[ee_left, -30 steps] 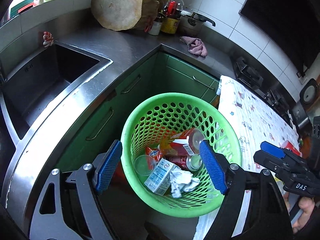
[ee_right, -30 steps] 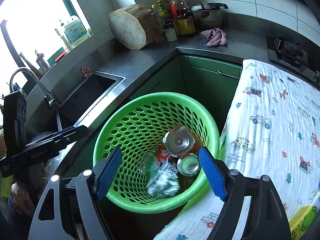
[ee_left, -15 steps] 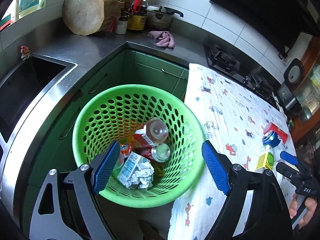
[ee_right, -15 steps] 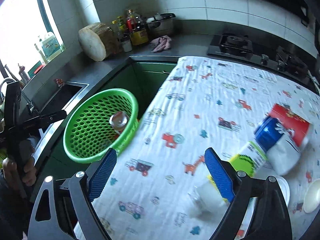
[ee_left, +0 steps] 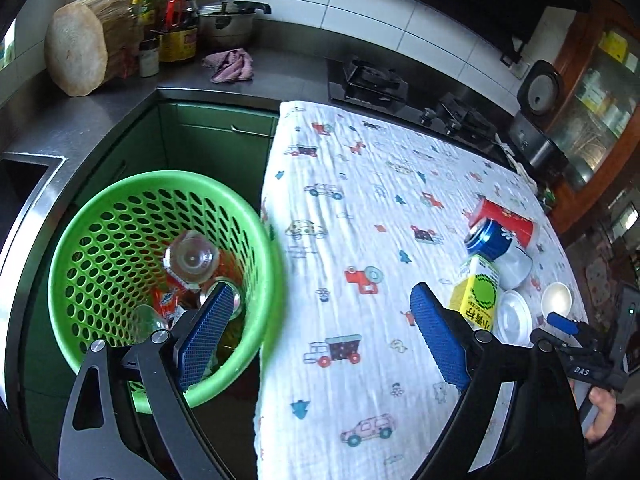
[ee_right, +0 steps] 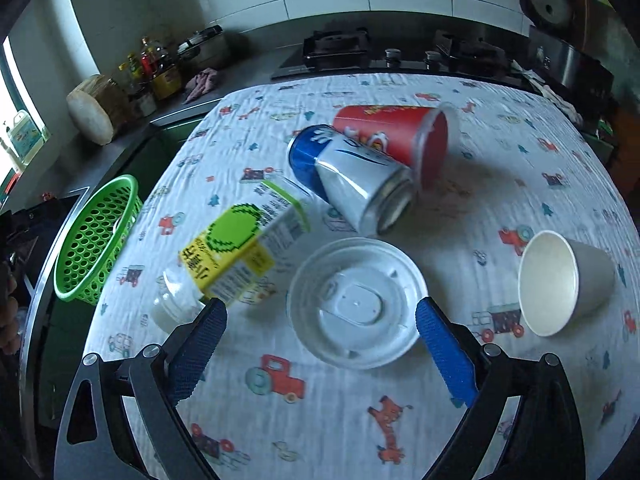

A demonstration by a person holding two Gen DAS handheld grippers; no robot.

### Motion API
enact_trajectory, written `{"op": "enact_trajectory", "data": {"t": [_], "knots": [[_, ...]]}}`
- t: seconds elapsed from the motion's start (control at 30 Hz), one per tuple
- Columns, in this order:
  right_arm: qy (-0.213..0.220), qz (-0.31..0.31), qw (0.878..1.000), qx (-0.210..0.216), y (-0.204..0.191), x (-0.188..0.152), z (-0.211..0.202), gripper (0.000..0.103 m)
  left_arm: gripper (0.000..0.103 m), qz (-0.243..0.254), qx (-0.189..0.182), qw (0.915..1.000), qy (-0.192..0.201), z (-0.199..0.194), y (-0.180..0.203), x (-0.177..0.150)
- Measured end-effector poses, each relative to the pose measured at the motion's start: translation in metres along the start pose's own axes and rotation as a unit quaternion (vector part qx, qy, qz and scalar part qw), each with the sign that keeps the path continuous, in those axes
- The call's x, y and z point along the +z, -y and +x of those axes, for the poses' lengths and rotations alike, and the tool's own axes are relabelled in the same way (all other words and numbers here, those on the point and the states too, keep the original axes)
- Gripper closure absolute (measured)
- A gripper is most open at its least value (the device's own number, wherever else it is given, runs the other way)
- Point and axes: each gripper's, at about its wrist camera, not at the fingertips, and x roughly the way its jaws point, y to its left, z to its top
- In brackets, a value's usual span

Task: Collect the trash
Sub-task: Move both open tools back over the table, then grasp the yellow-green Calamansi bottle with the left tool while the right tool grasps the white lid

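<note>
Now right claw [ee_right: 320, 336], jaws just spread wide and empty, sits nearest the white round plastic lid [ee_right: 357, 302], dead ahead on the desk [ee_right: 500, 184]; left claw [ee_left: 320, 336], also open and empty, trails far left.

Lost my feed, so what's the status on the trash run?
Left gripper and right gripper open, empty, jaws just opening. Right over white lid; carton, cans, cup left. Basket part full. Nothing blocking.

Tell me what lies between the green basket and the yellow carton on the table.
Only bare patterned cloth separates the green basket from the yellow carton; the right wrist view shows it.
</note>
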Motion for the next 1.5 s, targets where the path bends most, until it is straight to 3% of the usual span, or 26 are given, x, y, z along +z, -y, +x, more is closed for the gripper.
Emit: {"op": "enact_trajectory", "data": {"t": [0.37,0.7,0.77,0.87,1.23,1.5], "knots": [[-0.022,0.024,0.999,-0.003,0.018,-0.010,0.026,0.010,0.013,0.061,-0.039,0.9967,-0.037,0.025,0.065,-0.010],[-0.029,0.046,0.998,0.018,0.031,-0.011,0.033,0.011,0.013,0.116,-0.074,0.9879,-0.071,0.050,0.115,-0.019],[-0.030,0.050,0.998,0.024,0.034,-0.011,0.032,0.023,0.013,0.124,-0.086,0.9855,-0.078,0.055,0.123,-0.020],[-0.032,0.058,0.997,0.027,0.039,-0.011,0.031,0.031,0.013,0.141,-0.097,0.9813,-0.088,0.064,0.135,-0.024],[-0.034,0.086,0.996,0.018,0.059,-0.010,0.033,0.074,0.015,0.208,-0.084,0.9669,-0.121,0.100,0.163,-0.040],[-0.031,0.098,0.995,0.016,0.061,-0.006,0.035,0.076,0.017,0.224,-0.079,0.9638,-0.122,0.112,0.171,-0.043]]}}
